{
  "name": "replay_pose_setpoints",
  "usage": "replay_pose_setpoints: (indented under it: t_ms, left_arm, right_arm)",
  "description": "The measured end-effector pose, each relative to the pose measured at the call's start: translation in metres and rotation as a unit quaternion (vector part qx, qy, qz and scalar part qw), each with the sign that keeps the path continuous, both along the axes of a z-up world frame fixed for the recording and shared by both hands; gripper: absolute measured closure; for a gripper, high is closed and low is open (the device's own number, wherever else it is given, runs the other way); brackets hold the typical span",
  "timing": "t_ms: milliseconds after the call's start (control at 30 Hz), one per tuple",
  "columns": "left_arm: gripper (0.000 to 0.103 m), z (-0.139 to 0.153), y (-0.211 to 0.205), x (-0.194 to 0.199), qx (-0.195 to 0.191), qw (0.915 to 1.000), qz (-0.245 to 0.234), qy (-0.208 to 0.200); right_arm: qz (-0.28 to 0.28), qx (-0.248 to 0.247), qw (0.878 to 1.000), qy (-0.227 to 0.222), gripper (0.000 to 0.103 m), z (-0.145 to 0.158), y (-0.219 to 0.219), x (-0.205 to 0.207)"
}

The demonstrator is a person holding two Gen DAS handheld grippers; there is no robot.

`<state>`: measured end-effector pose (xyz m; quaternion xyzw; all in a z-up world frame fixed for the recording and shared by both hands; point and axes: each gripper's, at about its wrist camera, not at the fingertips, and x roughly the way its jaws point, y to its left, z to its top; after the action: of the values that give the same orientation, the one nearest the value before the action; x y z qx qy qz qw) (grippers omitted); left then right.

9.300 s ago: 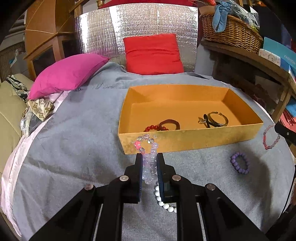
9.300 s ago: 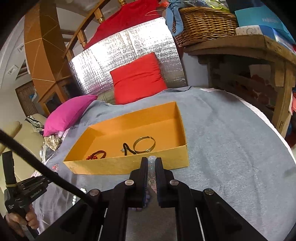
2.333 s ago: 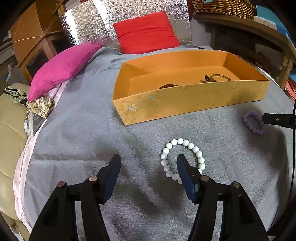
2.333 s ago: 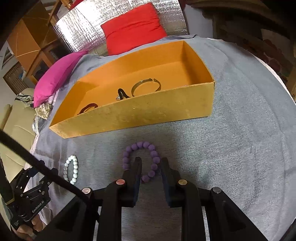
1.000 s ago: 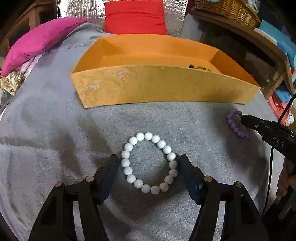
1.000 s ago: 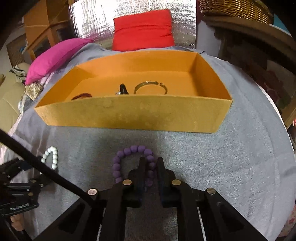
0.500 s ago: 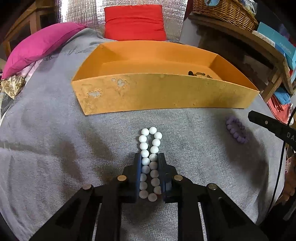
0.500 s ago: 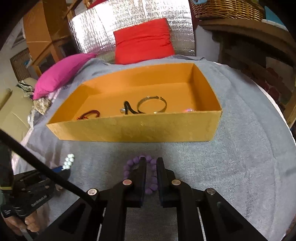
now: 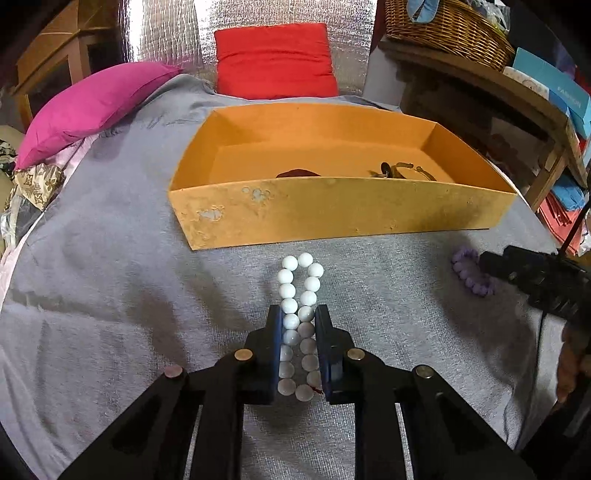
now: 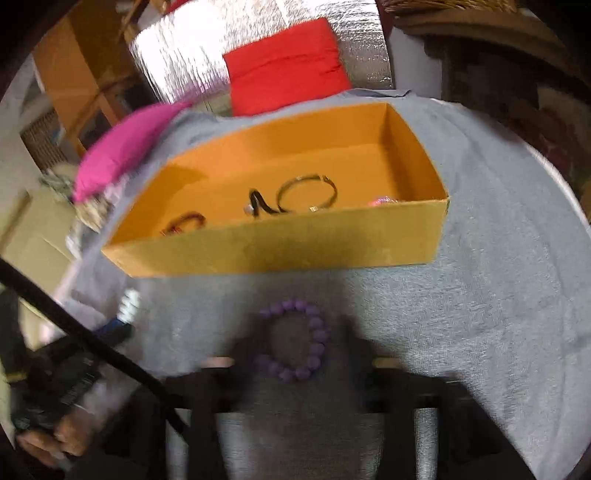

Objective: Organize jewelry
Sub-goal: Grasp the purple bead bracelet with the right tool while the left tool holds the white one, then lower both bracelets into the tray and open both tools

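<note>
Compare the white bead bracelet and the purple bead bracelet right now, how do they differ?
The white bracelet is pinched flat into two parallel rows between the left gripper's fingers; the purple bracelet lies as an open ring on the grey cloth. The right wrist view is too blurred to show whether the right gripper holds the purple one. White beads look glossy, purple ones matte. Both are round-bead loops outside the orange box, in front of its near wall.

At twelve o'clock in your left wrist view, a plump red fabric cushion (image 9: 275, 59) leans against a crinkled silver foil panel (image 9: 162, 33). At ten o'clock lies a magenta satin pillow (image 9: 92, 103). At one o'clock a woven wicker basket (image 9: 443, 31) sits on a brown wooden shelf (image 9: 480, 85). A grey woven cloth (image 9: 110, 295) covers the surface below you.
</note>
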<state>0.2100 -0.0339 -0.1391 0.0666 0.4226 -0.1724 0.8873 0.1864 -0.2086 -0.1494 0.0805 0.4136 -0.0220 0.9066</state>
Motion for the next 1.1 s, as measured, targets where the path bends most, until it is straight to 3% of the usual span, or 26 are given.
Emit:
replay_pose_setpoints:
  t_ms: [33,67,100,200,267,467,667,900,1100]
  left_arm:
    - [0.084,0.001,0.000,-0.001,0.004,1.0000,-0.001,-0.003]
    - [0.084,0.002,-0.001,-0.002,0.006,1.0000,-0.002,-0.006]
    - [0.084,0.002,-0.001,-0.002,0.005,1.0000,-0.002,-0.008]
    - [0.084,0.007,0.002,-0.002,0.002,0.9999,0.004,-0.015]
    - [0.084,0.010,0.005,-0.004,0.004,0.9997,0.009,-0.024]
    - [0.084,0.029,0.004,-0.008,0.004,0.9979,0.020,-0.061]
    - [0.084,0.045,0.001,-0.010,0.001,0.9961,0.026,-0.084]
    - [0.084,0.063,-0.003,-0.003,-0.002,0.9939,0.035,-0.105]
    - [0.084,0.071,-0.012,0.025,-0.009,0.9947,0.040,-0.094]
  right_arm:
    - [0.006,-0.022,1.000,-0.004,0.037,-0.001,0.005,0.000]
    - [0.017,-0.050,0.999,0.000,0.055,-0.004,0.013,0.003]
    - [0.024,-0.078,0.997,0.016,0.079,-0.011,0.021,0.007]
    - [0.021,-0.109,0.994,0.023,0.092,-0.018,0.027,0.010]
    - [0.021,-0.113,0.993,0.012,0.093,-0.013,0.029,0.007]
    - [0.041,-0.046,0.996,-0.066,0.093,0.028,0.028,-0.013]
    - [0.077,0.038,0.985,-0.149,0.093,0.064,0.028,-0.034]
    - [0.073,0.053,0.978,-0.186,0.093,0.087,0.034,-0.034]
    - [0.064,0.077,0.978,-0.184,0.093,0.096,0.026,0.000]
